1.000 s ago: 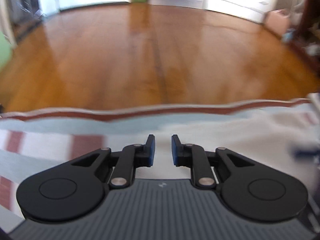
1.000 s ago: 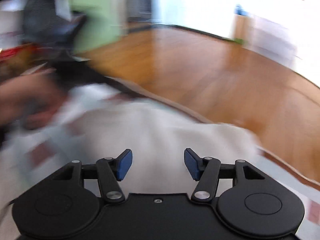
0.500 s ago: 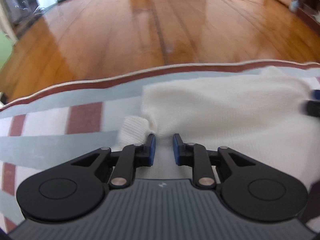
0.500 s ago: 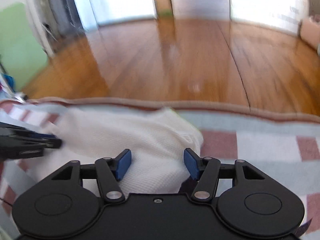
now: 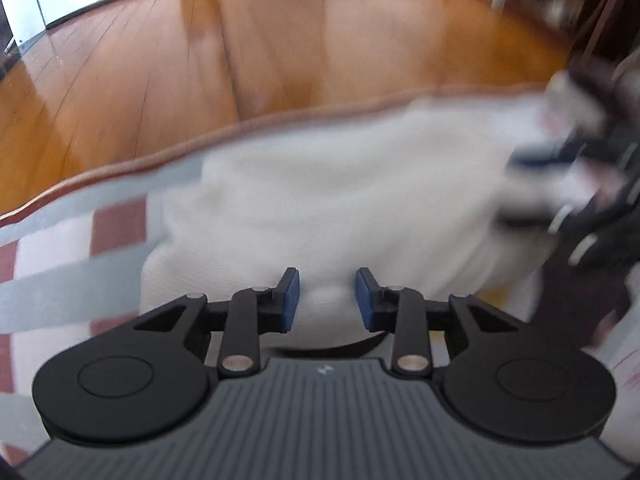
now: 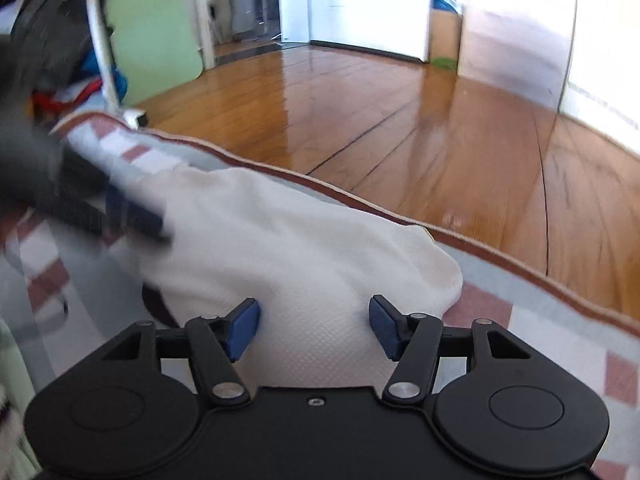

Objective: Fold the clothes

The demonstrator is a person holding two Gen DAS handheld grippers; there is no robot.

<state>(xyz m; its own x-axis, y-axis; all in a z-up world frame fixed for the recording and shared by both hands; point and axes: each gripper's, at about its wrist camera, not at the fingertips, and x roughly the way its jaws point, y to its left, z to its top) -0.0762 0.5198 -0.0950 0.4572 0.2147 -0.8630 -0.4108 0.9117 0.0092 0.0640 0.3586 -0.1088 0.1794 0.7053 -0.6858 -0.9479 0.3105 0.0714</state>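
A: White garment point(image 6: 280, 240) lies bunched on the checked blanket point(image 6: 560, 292), near the edge by the wood floor point(image 6: 400, 120).

B: Grippers?

A: L gripper point(image 5: 327, 300): jaws have just been opening, part open now, cloth fold between them, pads not pressing. R gripper point(image 6: 314, 330): wider, astride the near hem, nothing gripped.

B: So regrasp step, I'd guess.

A: Prob. Best to take one layer at each corner, same hem, then pull taut before folding. L view blurred, can't confirm layers.
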